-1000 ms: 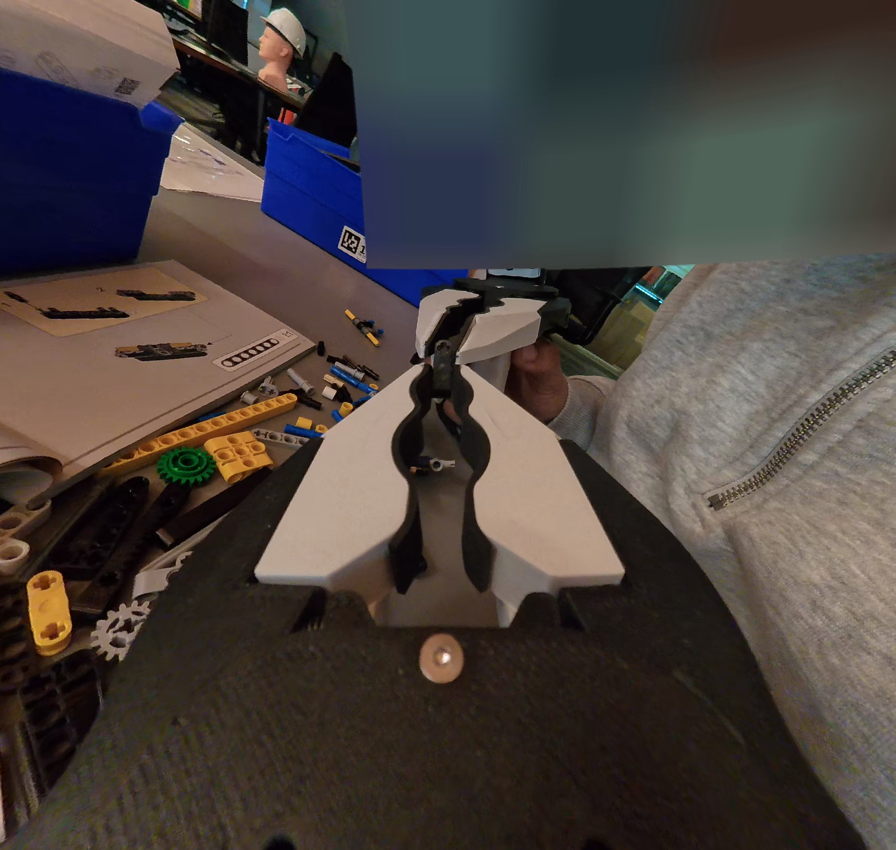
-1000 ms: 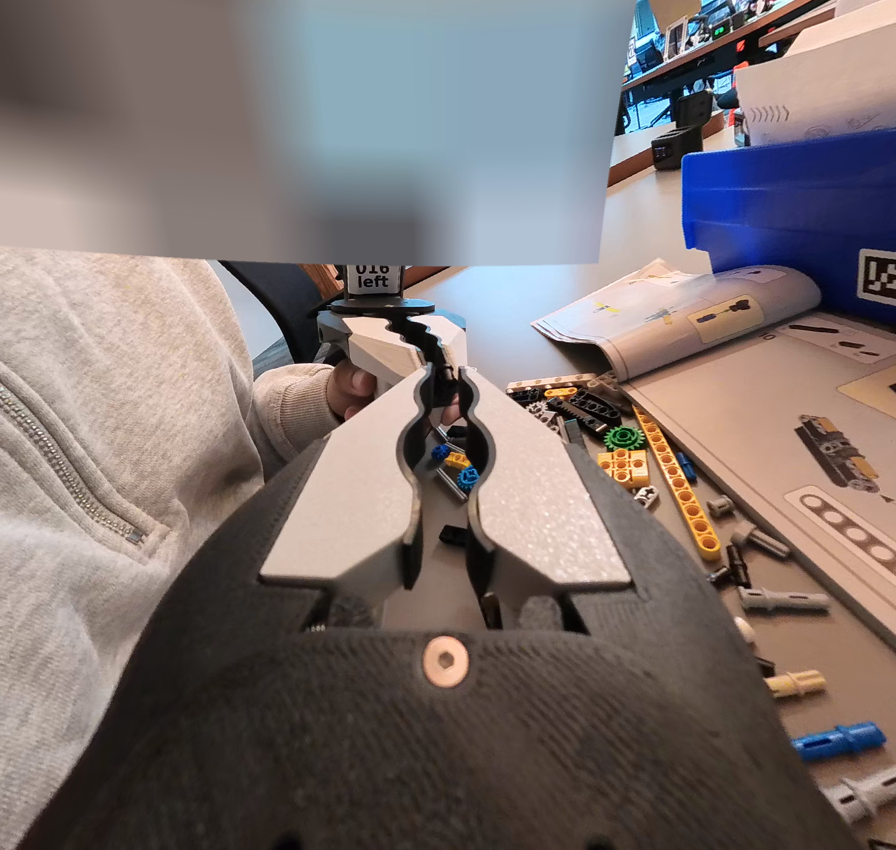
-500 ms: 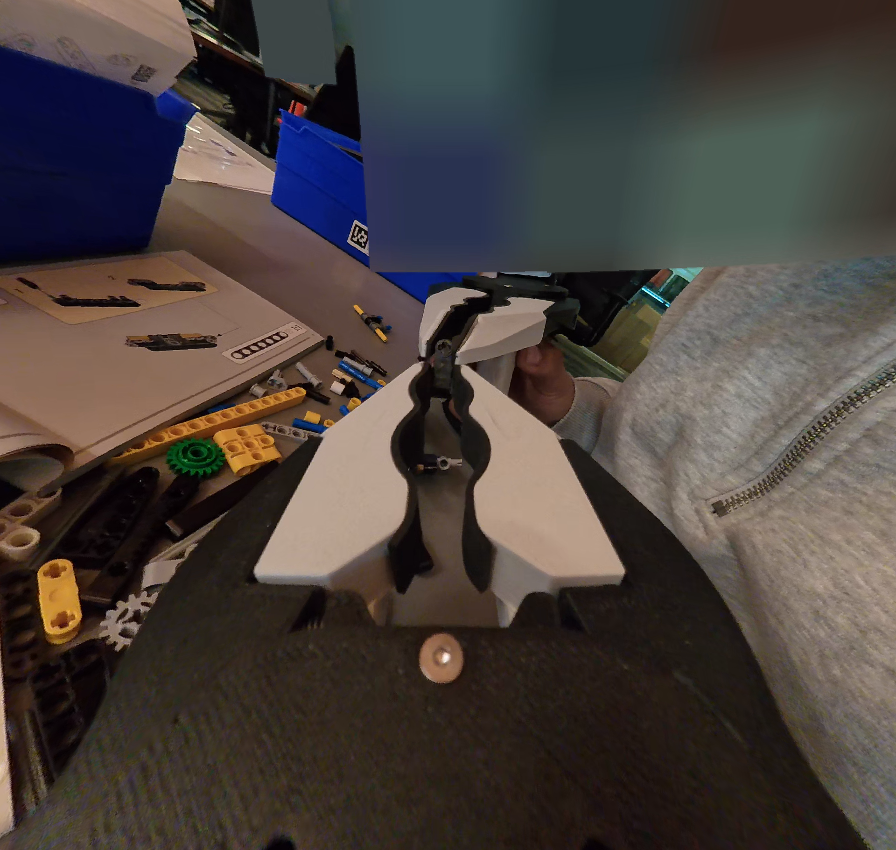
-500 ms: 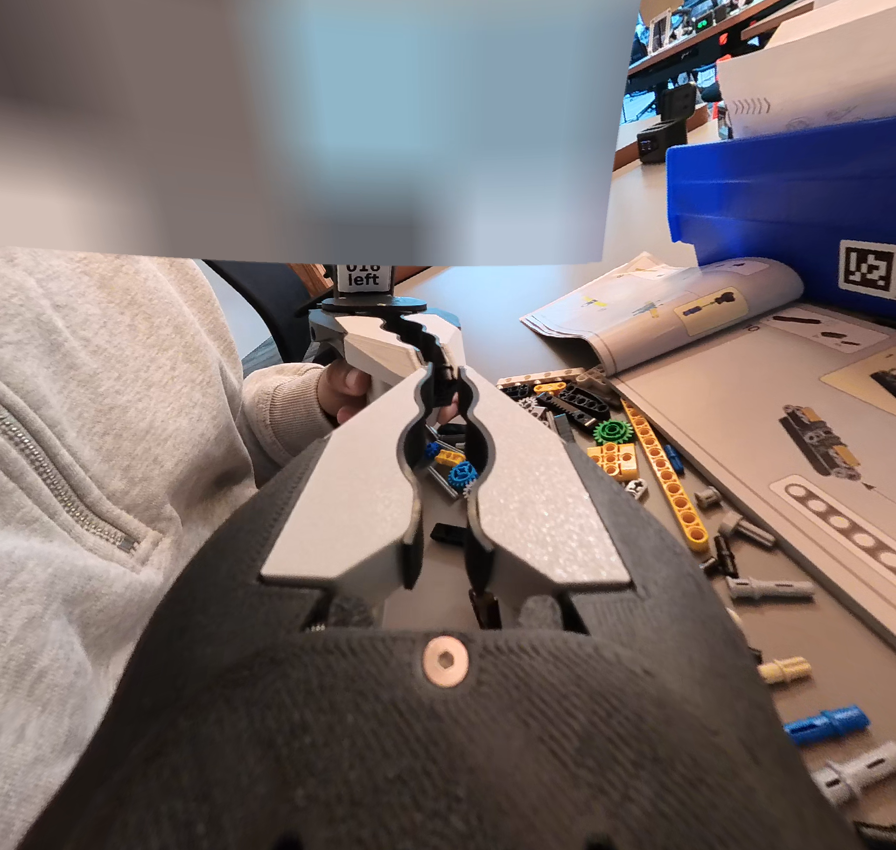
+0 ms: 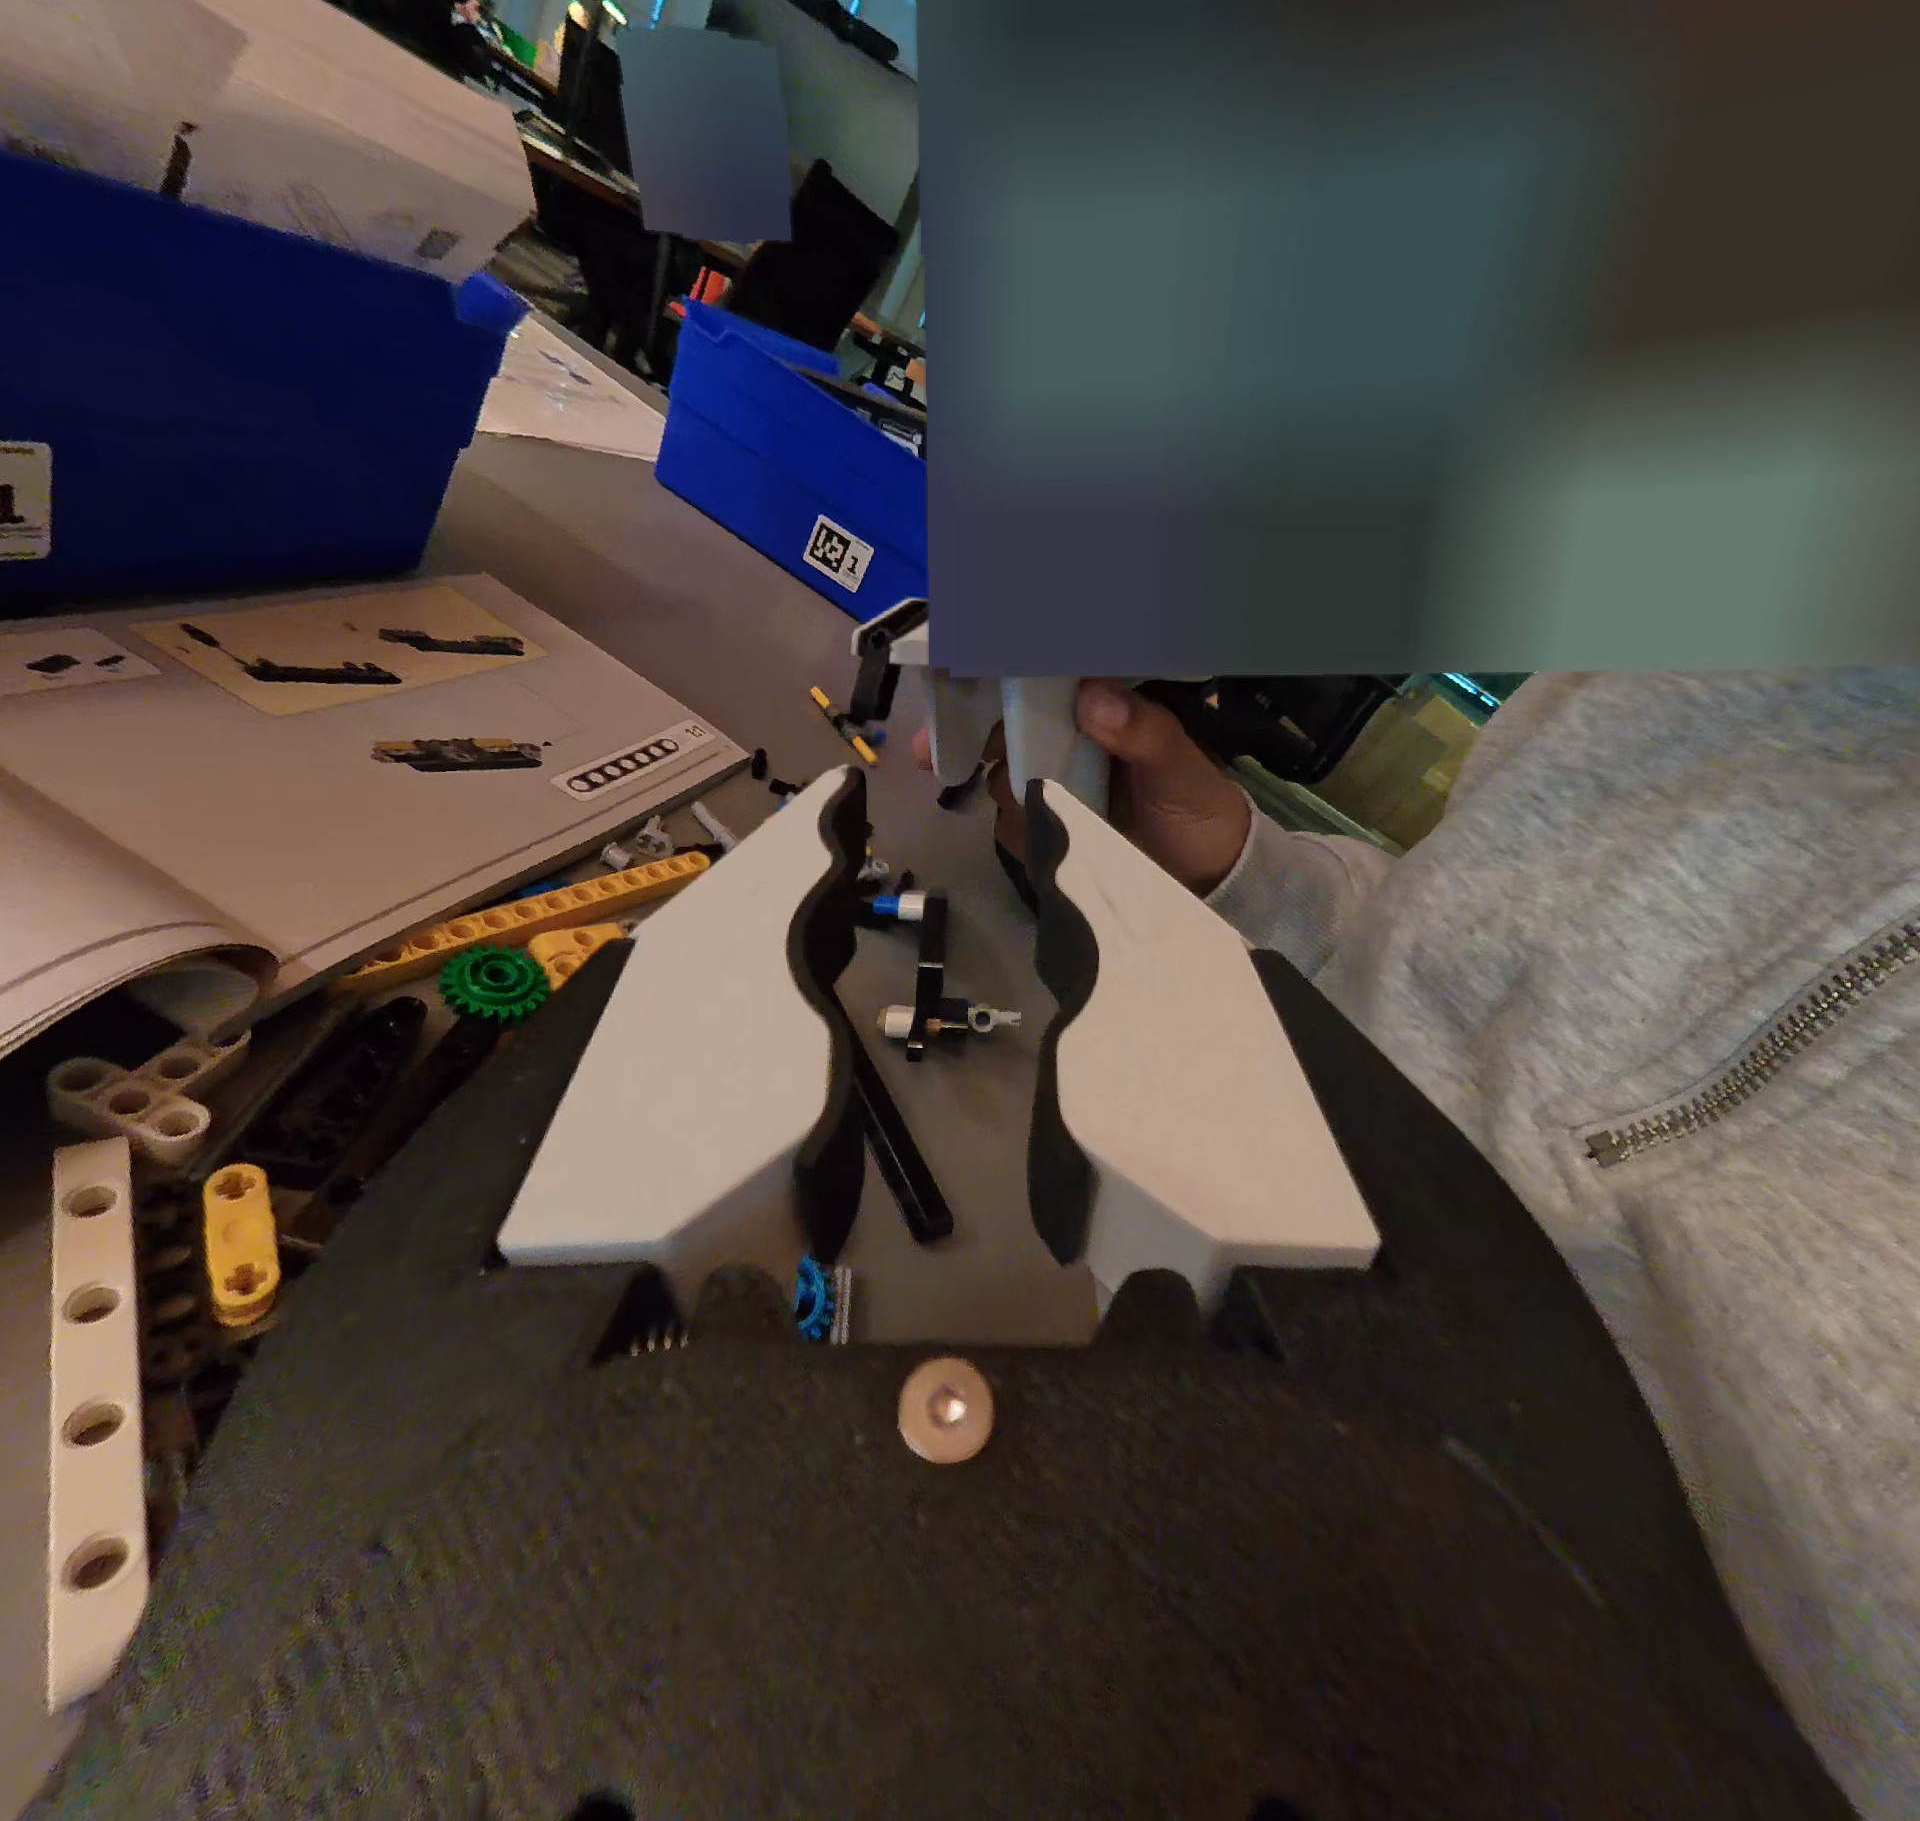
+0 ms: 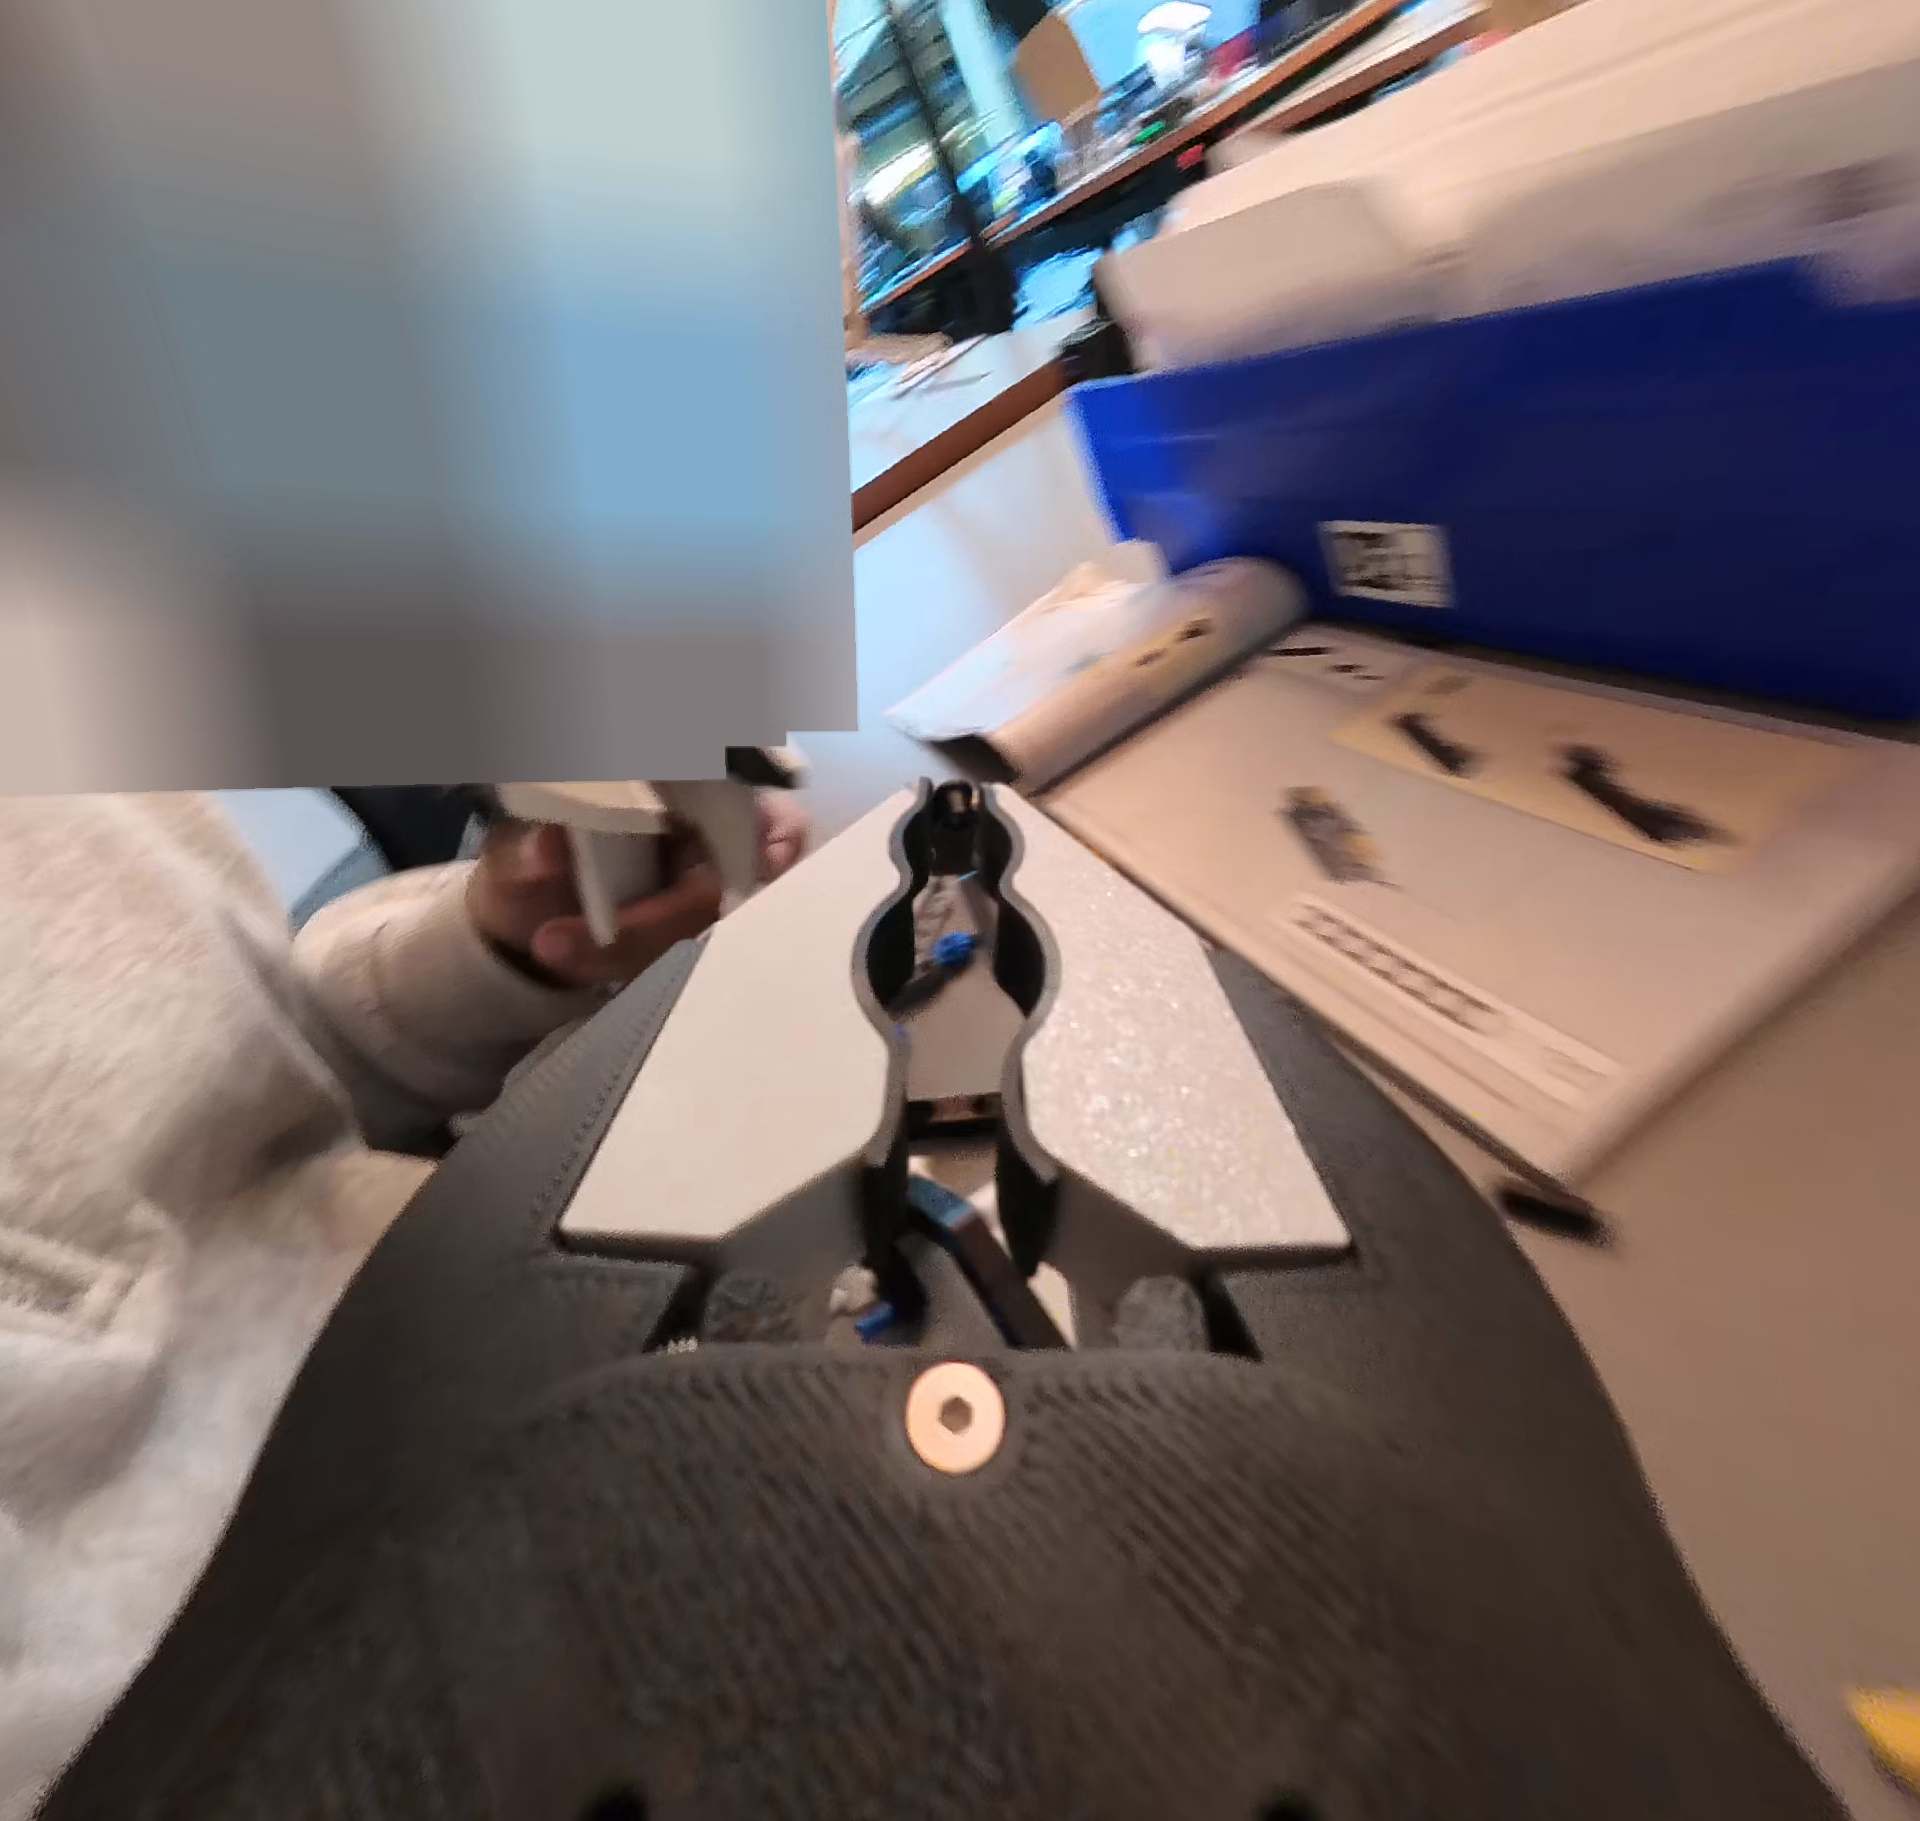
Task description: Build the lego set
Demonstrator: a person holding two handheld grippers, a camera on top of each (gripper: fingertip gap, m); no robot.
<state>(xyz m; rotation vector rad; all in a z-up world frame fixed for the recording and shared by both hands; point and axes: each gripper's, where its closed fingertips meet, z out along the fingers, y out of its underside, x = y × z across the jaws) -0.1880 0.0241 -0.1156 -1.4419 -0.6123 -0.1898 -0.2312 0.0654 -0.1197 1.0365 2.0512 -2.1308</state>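
L gripper fingers now spread wide, empty; 0.5 s ago they pinched a small black part tip-to-tip with R gripper. R fingers nearly closed on small black part. Handoff looks done; black pin assembly lies on bench.

Grey table: booklet, Lego pieces.

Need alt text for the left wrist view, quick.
The left hand-held gripper is open above a small black lego assembly with grey pins on the grey table. A green plastic gear and open instruction booklet lie to its left.
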